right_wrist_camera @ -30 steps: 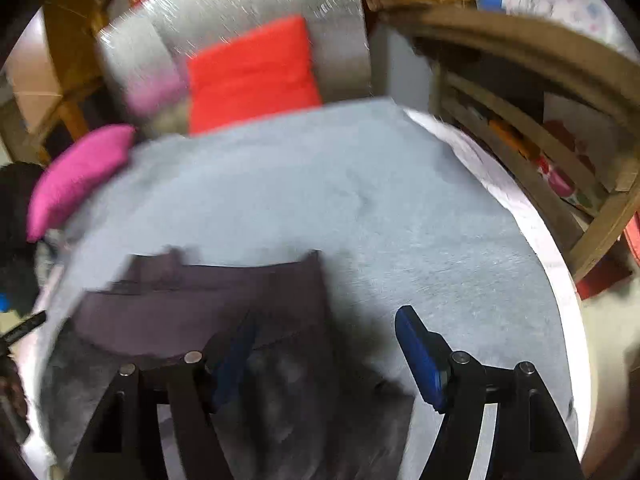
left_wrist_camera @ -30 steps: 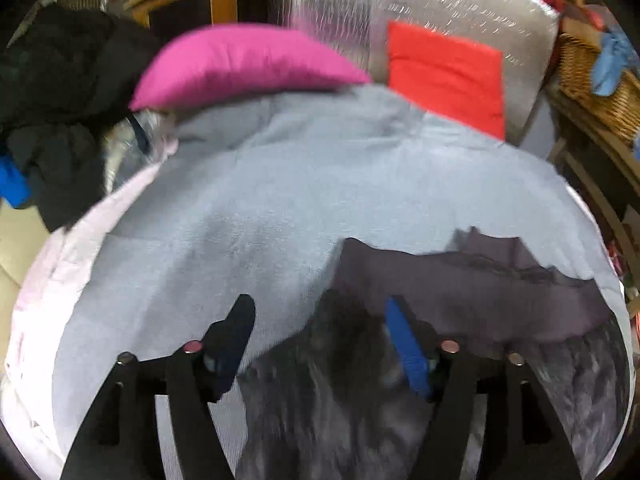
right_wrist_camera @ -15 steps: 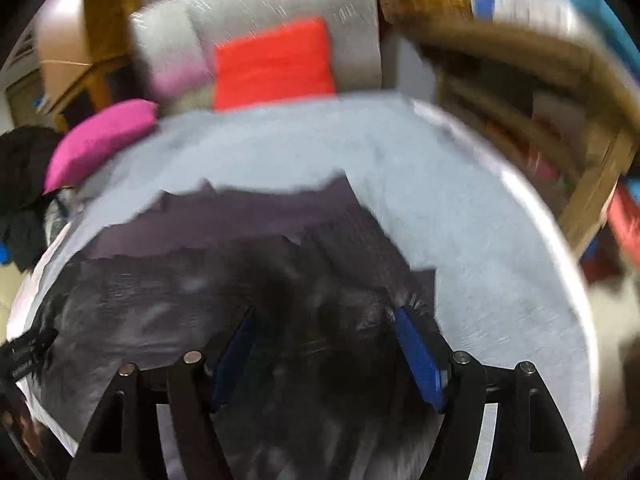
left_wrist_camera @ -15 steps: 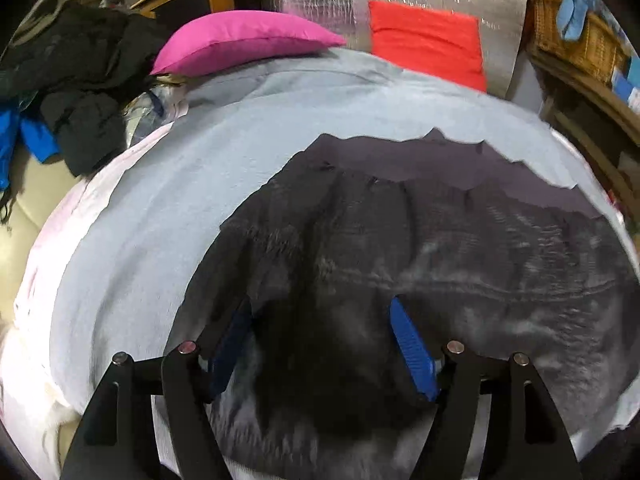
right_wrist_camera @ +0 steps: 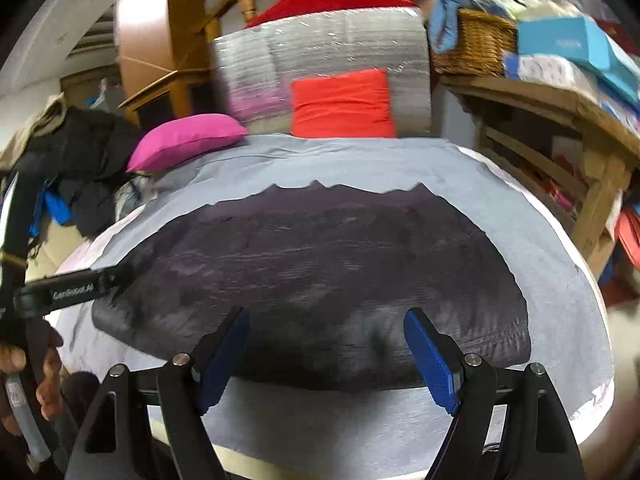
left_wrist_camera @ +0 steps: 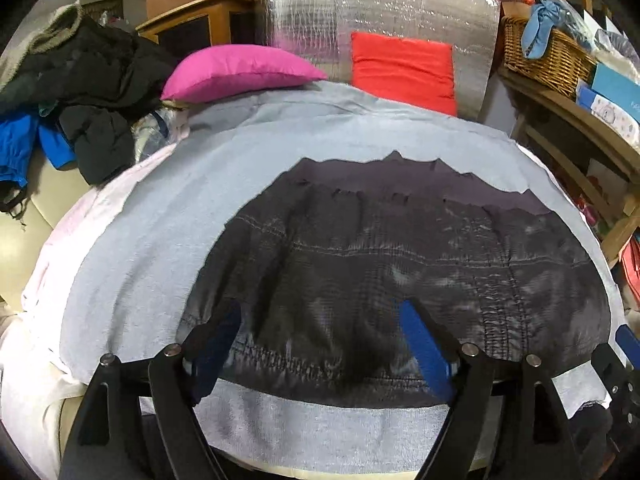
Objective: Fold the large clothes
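A dark quilted garment [left_wrist_camera: 392,264] lies spread flat on a light grey cloth [left_wrist_camera: 160,216] that covers the table; its purple lining shows along the far edge. It also shows in the right wrist view [right_wrist_camera: 320,280]. My left gripper [left_wrist_camera: 320,348] is open and empty, hovering over the garment's near left hem. My right gripper [right_wrist_camera: 326,356] is open and empty above the near right hem. The left gripper's body shows at the left of the right wrist view [right_wrist_camera: 76,286].
A pink cushion [left_wrist_camera: 240,70] and a red cushion [left_wrist_camera: 404,70] lie at the far edge before a silver foil panel [left_wrist_camera: 380,12]. Dark clothes [left_wrist_camera: 88,92] are heaped at the left. A wooden shelf with a wicker basket [left_wrist_camera: 544,52] stands at the right.
Both grippers have pulled back toward the near table edge. The garment, bunched near the front a second ago, now lies spread flat, with neither gripper holding it.
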The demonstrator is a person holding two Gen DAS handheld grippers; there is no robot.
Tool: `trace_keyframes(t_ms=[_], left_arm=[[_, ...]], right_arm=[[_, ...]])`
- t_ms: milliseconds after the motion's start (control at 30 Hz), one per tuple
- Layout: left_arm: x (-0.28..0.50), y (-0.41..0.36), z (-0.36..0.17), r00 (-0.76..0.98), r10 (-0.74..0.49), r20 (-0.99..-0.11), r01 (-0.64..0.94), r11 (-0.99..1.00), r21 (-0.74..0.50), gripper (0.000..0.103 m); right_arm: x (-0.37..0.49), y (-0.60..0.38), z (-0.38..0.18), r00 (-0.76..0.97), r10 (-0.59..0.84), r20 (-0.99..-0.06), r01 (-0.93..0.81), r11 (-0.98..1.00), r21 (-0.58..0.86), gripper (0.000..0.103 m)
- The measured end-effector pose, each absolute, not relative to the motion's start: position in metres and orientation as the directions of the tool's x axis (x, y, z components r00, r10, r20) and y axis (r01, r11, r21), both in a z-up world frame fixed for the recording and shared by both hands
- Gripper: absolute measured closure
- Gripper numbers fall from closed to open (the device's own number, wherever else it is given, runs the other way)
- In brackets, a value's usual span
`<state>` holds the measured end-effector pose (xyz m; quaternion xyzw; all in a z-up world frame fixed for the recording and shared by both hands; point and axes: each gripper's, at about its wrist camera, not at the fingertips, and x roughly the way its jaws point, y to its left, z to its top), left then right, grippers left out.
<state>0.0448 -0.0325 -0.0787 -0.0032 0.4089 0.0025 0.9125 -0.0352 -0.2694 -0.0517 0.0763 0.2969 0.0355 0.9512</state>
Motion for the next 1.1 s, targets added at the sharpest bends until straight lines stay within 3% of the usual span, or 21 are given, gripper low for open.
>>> trace_keyframes(t_ms=[333, 500, 700, 833, 1033, 1100], left_arm=[[0.032, -0.034, -0.067, 0.680, 0.007, -0.733, -0.009, 1.000, 0.001, 0.020], [0.034, -0.035, -0.078, 0.663, 0.026, -0.748, -0.008, 1.000, 0.027, 0.016], [0.043, -0.013, -0.106, 0.614, 0.065, -0.787, -0.078, 0.997, 0.021, 0.016], [0.045, 0.018, -0.124, 0.582, 0.044, -0.812, -0.151, 0.987, -0.055, 0.016], [0.051, 0.082, -0.161, 0.549, -0.134, -0.825, -0.358, 0.854, -0.377, 0.016], [0.054, 0.086, -0.167, 0.548, -0.161, -0.821, -0.379, 0.827, -0.416, 0.016]], right_arm=[[-0.055, -0.252, -0.025, 0.860, 0.179, -0.478, -0.089, 0.975, 0.206, 0.015], [-0.043, -0.251, -0.051, 0.811, 0.203, -0.549, -0.073, 0.966, 0.249, 0.015], [-0.030, -0.296, -0.086, 0.766, 0.236, -0.598, 0.050, 0.906, 0.421, 0.015], [-0.029, -0.353, -0.115, 0.756, 0.256, -0.603, 0.204, 0.782, 0.589, 0.015], [-0.023, -0.426, -0.158, 0.773, 0.310, -0.554, 0.361, 0.504, 0.785, 0.015], [-0.015, -0.436, -0.168, 0.767, 0.333, -0.548, 0.384, 0.446, 0.808, 0.015]])
